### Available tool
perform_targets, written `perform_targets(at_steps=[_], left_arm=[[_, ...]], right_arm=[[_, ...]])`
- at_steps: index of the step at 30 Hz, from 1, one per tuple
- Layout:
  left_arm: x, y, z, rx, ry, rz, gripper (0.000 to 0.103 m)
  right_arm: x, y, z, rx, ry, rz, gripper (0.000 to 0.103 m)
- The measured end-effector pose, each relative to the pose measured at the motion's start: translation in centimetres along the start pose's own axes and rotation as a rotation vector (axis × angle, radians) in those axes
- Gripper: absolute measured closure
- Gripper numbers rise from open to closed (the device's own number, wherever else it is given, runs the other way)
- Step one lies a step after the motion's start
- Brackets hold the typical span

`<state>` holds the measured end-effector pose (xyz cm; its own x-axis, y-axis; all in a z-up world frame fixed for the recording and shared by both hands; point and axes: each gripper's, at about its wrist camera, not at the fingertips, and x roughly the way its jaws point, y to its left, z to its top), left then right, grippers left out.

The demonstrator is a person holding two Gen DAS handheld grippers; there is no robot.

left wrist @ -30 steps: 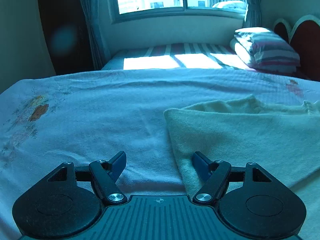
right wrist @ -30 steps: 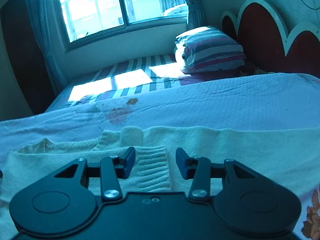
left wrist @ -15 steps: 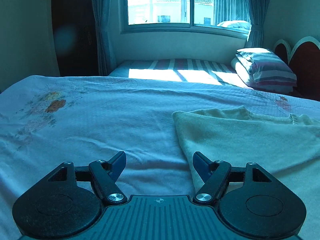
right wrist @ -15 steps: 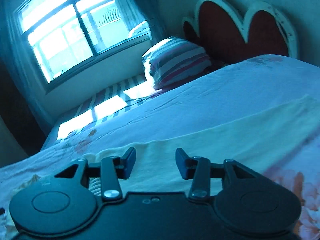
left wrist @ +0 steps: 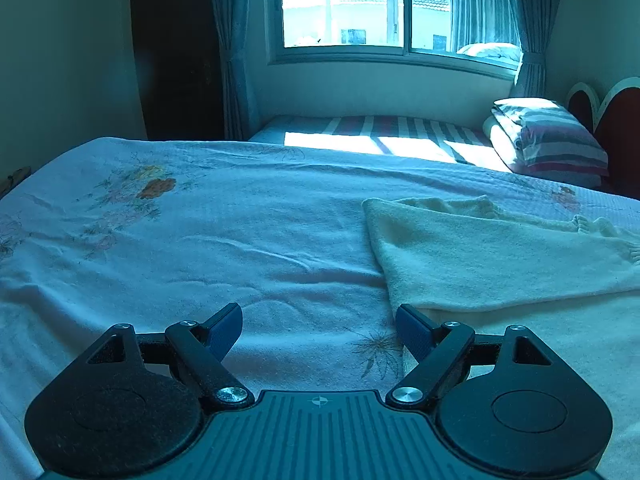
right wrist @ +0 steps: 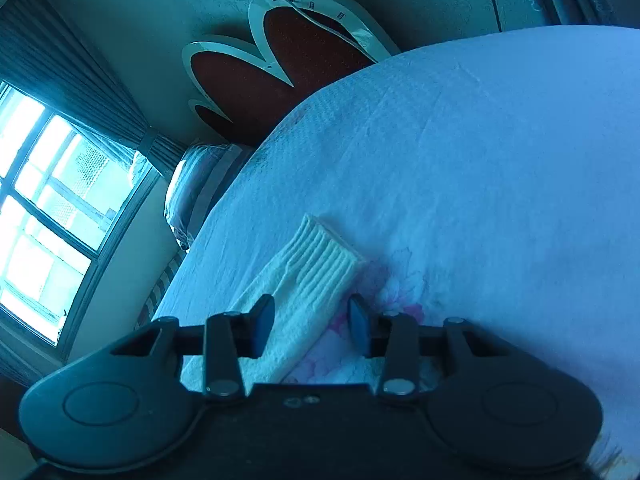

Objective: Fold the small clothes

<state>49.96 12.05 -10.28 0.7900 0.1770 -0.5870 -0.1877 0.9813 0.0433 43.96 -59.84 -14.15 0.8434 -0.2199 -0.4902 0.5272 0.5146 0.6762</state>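
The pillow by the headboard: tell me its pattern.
Stripes, reddish and grey bands on white. The pillow shows best in the left wrist view.

Bedspread: pale, floral print, rumpled | window: bright, curtains drawn aside | second bed: striped, sunlit | folded striped bedding, possibly a pillow, lay at its right end | headboard: dark red, scalloped pale trim.
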Motion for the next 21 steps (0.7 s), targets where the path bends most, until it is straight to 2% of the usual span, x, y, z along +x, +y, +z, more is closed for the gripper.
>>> perform_targets(at_steps=[2,4,5,9,13,17,21], left_arm=[[-0.1,-0.3,-0.1,0.027,0.013,0.026,0.020],[0.0,-0.6,-0.2,0.079,0.040,0.085,0.020],[-0.1,-0.5,-0.3,0.085,0.043,0.093,0.020],[-0.6,2.0,-0.7,0.051,0.056,0.140,0.020],[-1.2,6.9,-2.0,-0.023,0.067,0.172,0.020],[-2.1,11.8,-3.5,-0.069,0.070,0.195,0.020],[-3.4,16.4,-4.4,-0.091,0.060,0.210,0.020]], right_arm=[[0.8,0.3,0.5,-0.020,0.013,0.003,0.068],[1.3,0.7,0.6,-0.049,0.020,-0.024,0.091],[1.5,1.0,0.9,-0.061,0.036,-0.025,0.097],[0.2,4.1,0.7,-0.176,0.020,-0.022,0.097],[-1.1,9.4,-0.5,-0.294,-0.007,0.020,0.097],[-2.2,17.7,-4.6,-0.435,-0.006,0.122,0.097],[-2.7,26.7,-11.3,-0.564,0.051,0.243,0.097]])
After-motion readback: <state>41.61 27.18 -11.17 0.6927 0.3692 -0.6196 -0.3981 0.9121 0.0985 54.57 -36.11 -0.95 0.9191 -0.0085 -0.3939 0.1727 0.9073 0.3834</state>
